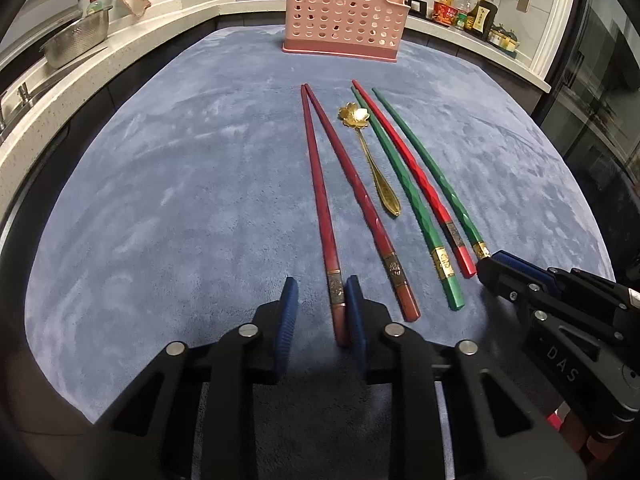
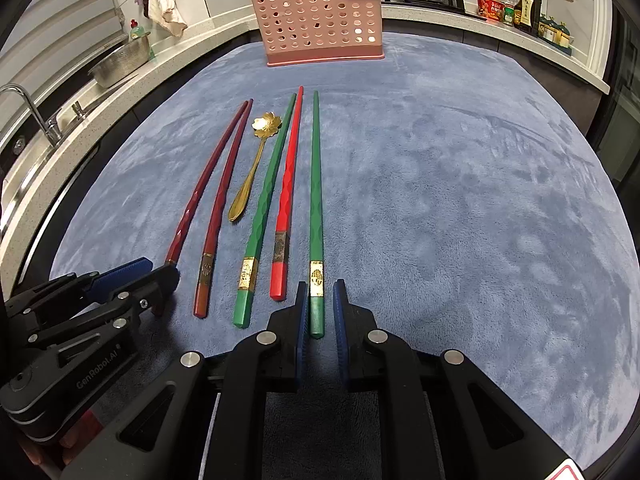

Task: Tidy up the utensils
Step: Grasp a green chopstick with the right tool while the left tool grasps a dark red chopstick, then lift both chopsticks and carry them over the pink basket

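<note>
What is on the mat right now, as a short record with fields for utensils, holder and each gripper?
surface: blue mat
loose utensils: two dark red chopsticks, gold flower spoon, inner green chopstick, bright red chopstick, rightmost green chopstick
holder: pink perforated utensil holder, far end, chopsticks inside
left gripper: open, leftmost dark red chopstick between fingers
right gripper: shut on rightmost green chopstick

Two fisheye wrist cameras look steeply down along their fingers, close above a blue plush mat. Both face the far perforated pink plastic utensil basket, sharing the row of lacquered chopsticks; each sees the other gripper beside it.
</note>
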The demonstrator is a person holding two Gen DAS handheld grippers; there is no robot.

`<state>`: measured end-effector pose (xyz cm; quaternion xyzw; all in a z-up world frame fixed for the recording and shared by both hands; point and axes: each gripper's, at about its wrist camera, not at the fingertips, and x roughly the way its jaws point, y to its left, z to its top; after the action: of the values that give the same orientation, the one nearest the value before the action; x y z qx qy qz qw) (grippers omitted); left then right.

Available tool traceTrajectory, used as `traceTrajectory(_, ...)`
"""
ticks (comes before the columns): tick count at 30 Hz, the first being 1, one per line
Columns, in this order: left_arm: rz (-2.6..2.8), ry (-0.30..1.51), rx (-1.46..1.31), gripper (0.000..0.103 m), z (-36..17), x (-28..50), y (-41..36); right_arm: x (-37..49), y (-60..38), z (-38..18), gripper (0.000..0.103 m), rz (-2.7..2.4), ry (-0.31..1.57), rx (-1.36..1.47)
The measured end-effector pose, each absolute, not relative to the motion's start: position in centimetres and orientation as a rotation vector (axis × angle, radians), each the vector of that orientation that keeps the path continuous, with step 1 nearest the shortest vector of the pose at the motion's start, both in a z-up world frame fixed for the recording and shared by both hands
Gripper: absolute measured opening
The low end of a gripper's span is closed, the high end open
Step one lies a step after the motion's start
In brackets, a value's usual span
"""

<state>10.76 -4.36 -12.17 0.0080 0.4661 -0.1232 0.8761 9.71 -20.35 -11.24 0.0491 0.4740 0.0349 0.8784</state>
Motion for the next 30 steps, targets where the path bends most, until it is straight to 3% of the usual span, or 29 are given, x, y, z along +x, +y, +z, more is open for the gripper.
traceTrajectory(9,-0.272,0.973,0.001,0.008,-12.1,10.7,-4.2,9.6,-20.3,-11.2,0.008,0.078,0.988,0.105)
traceTrajectory(30,-0.231,0.891,-0.06,0.007,-7.8,10.0,-2.2,8.4,-21.0,-6.3,0.007,0.085,0.897,0.156)
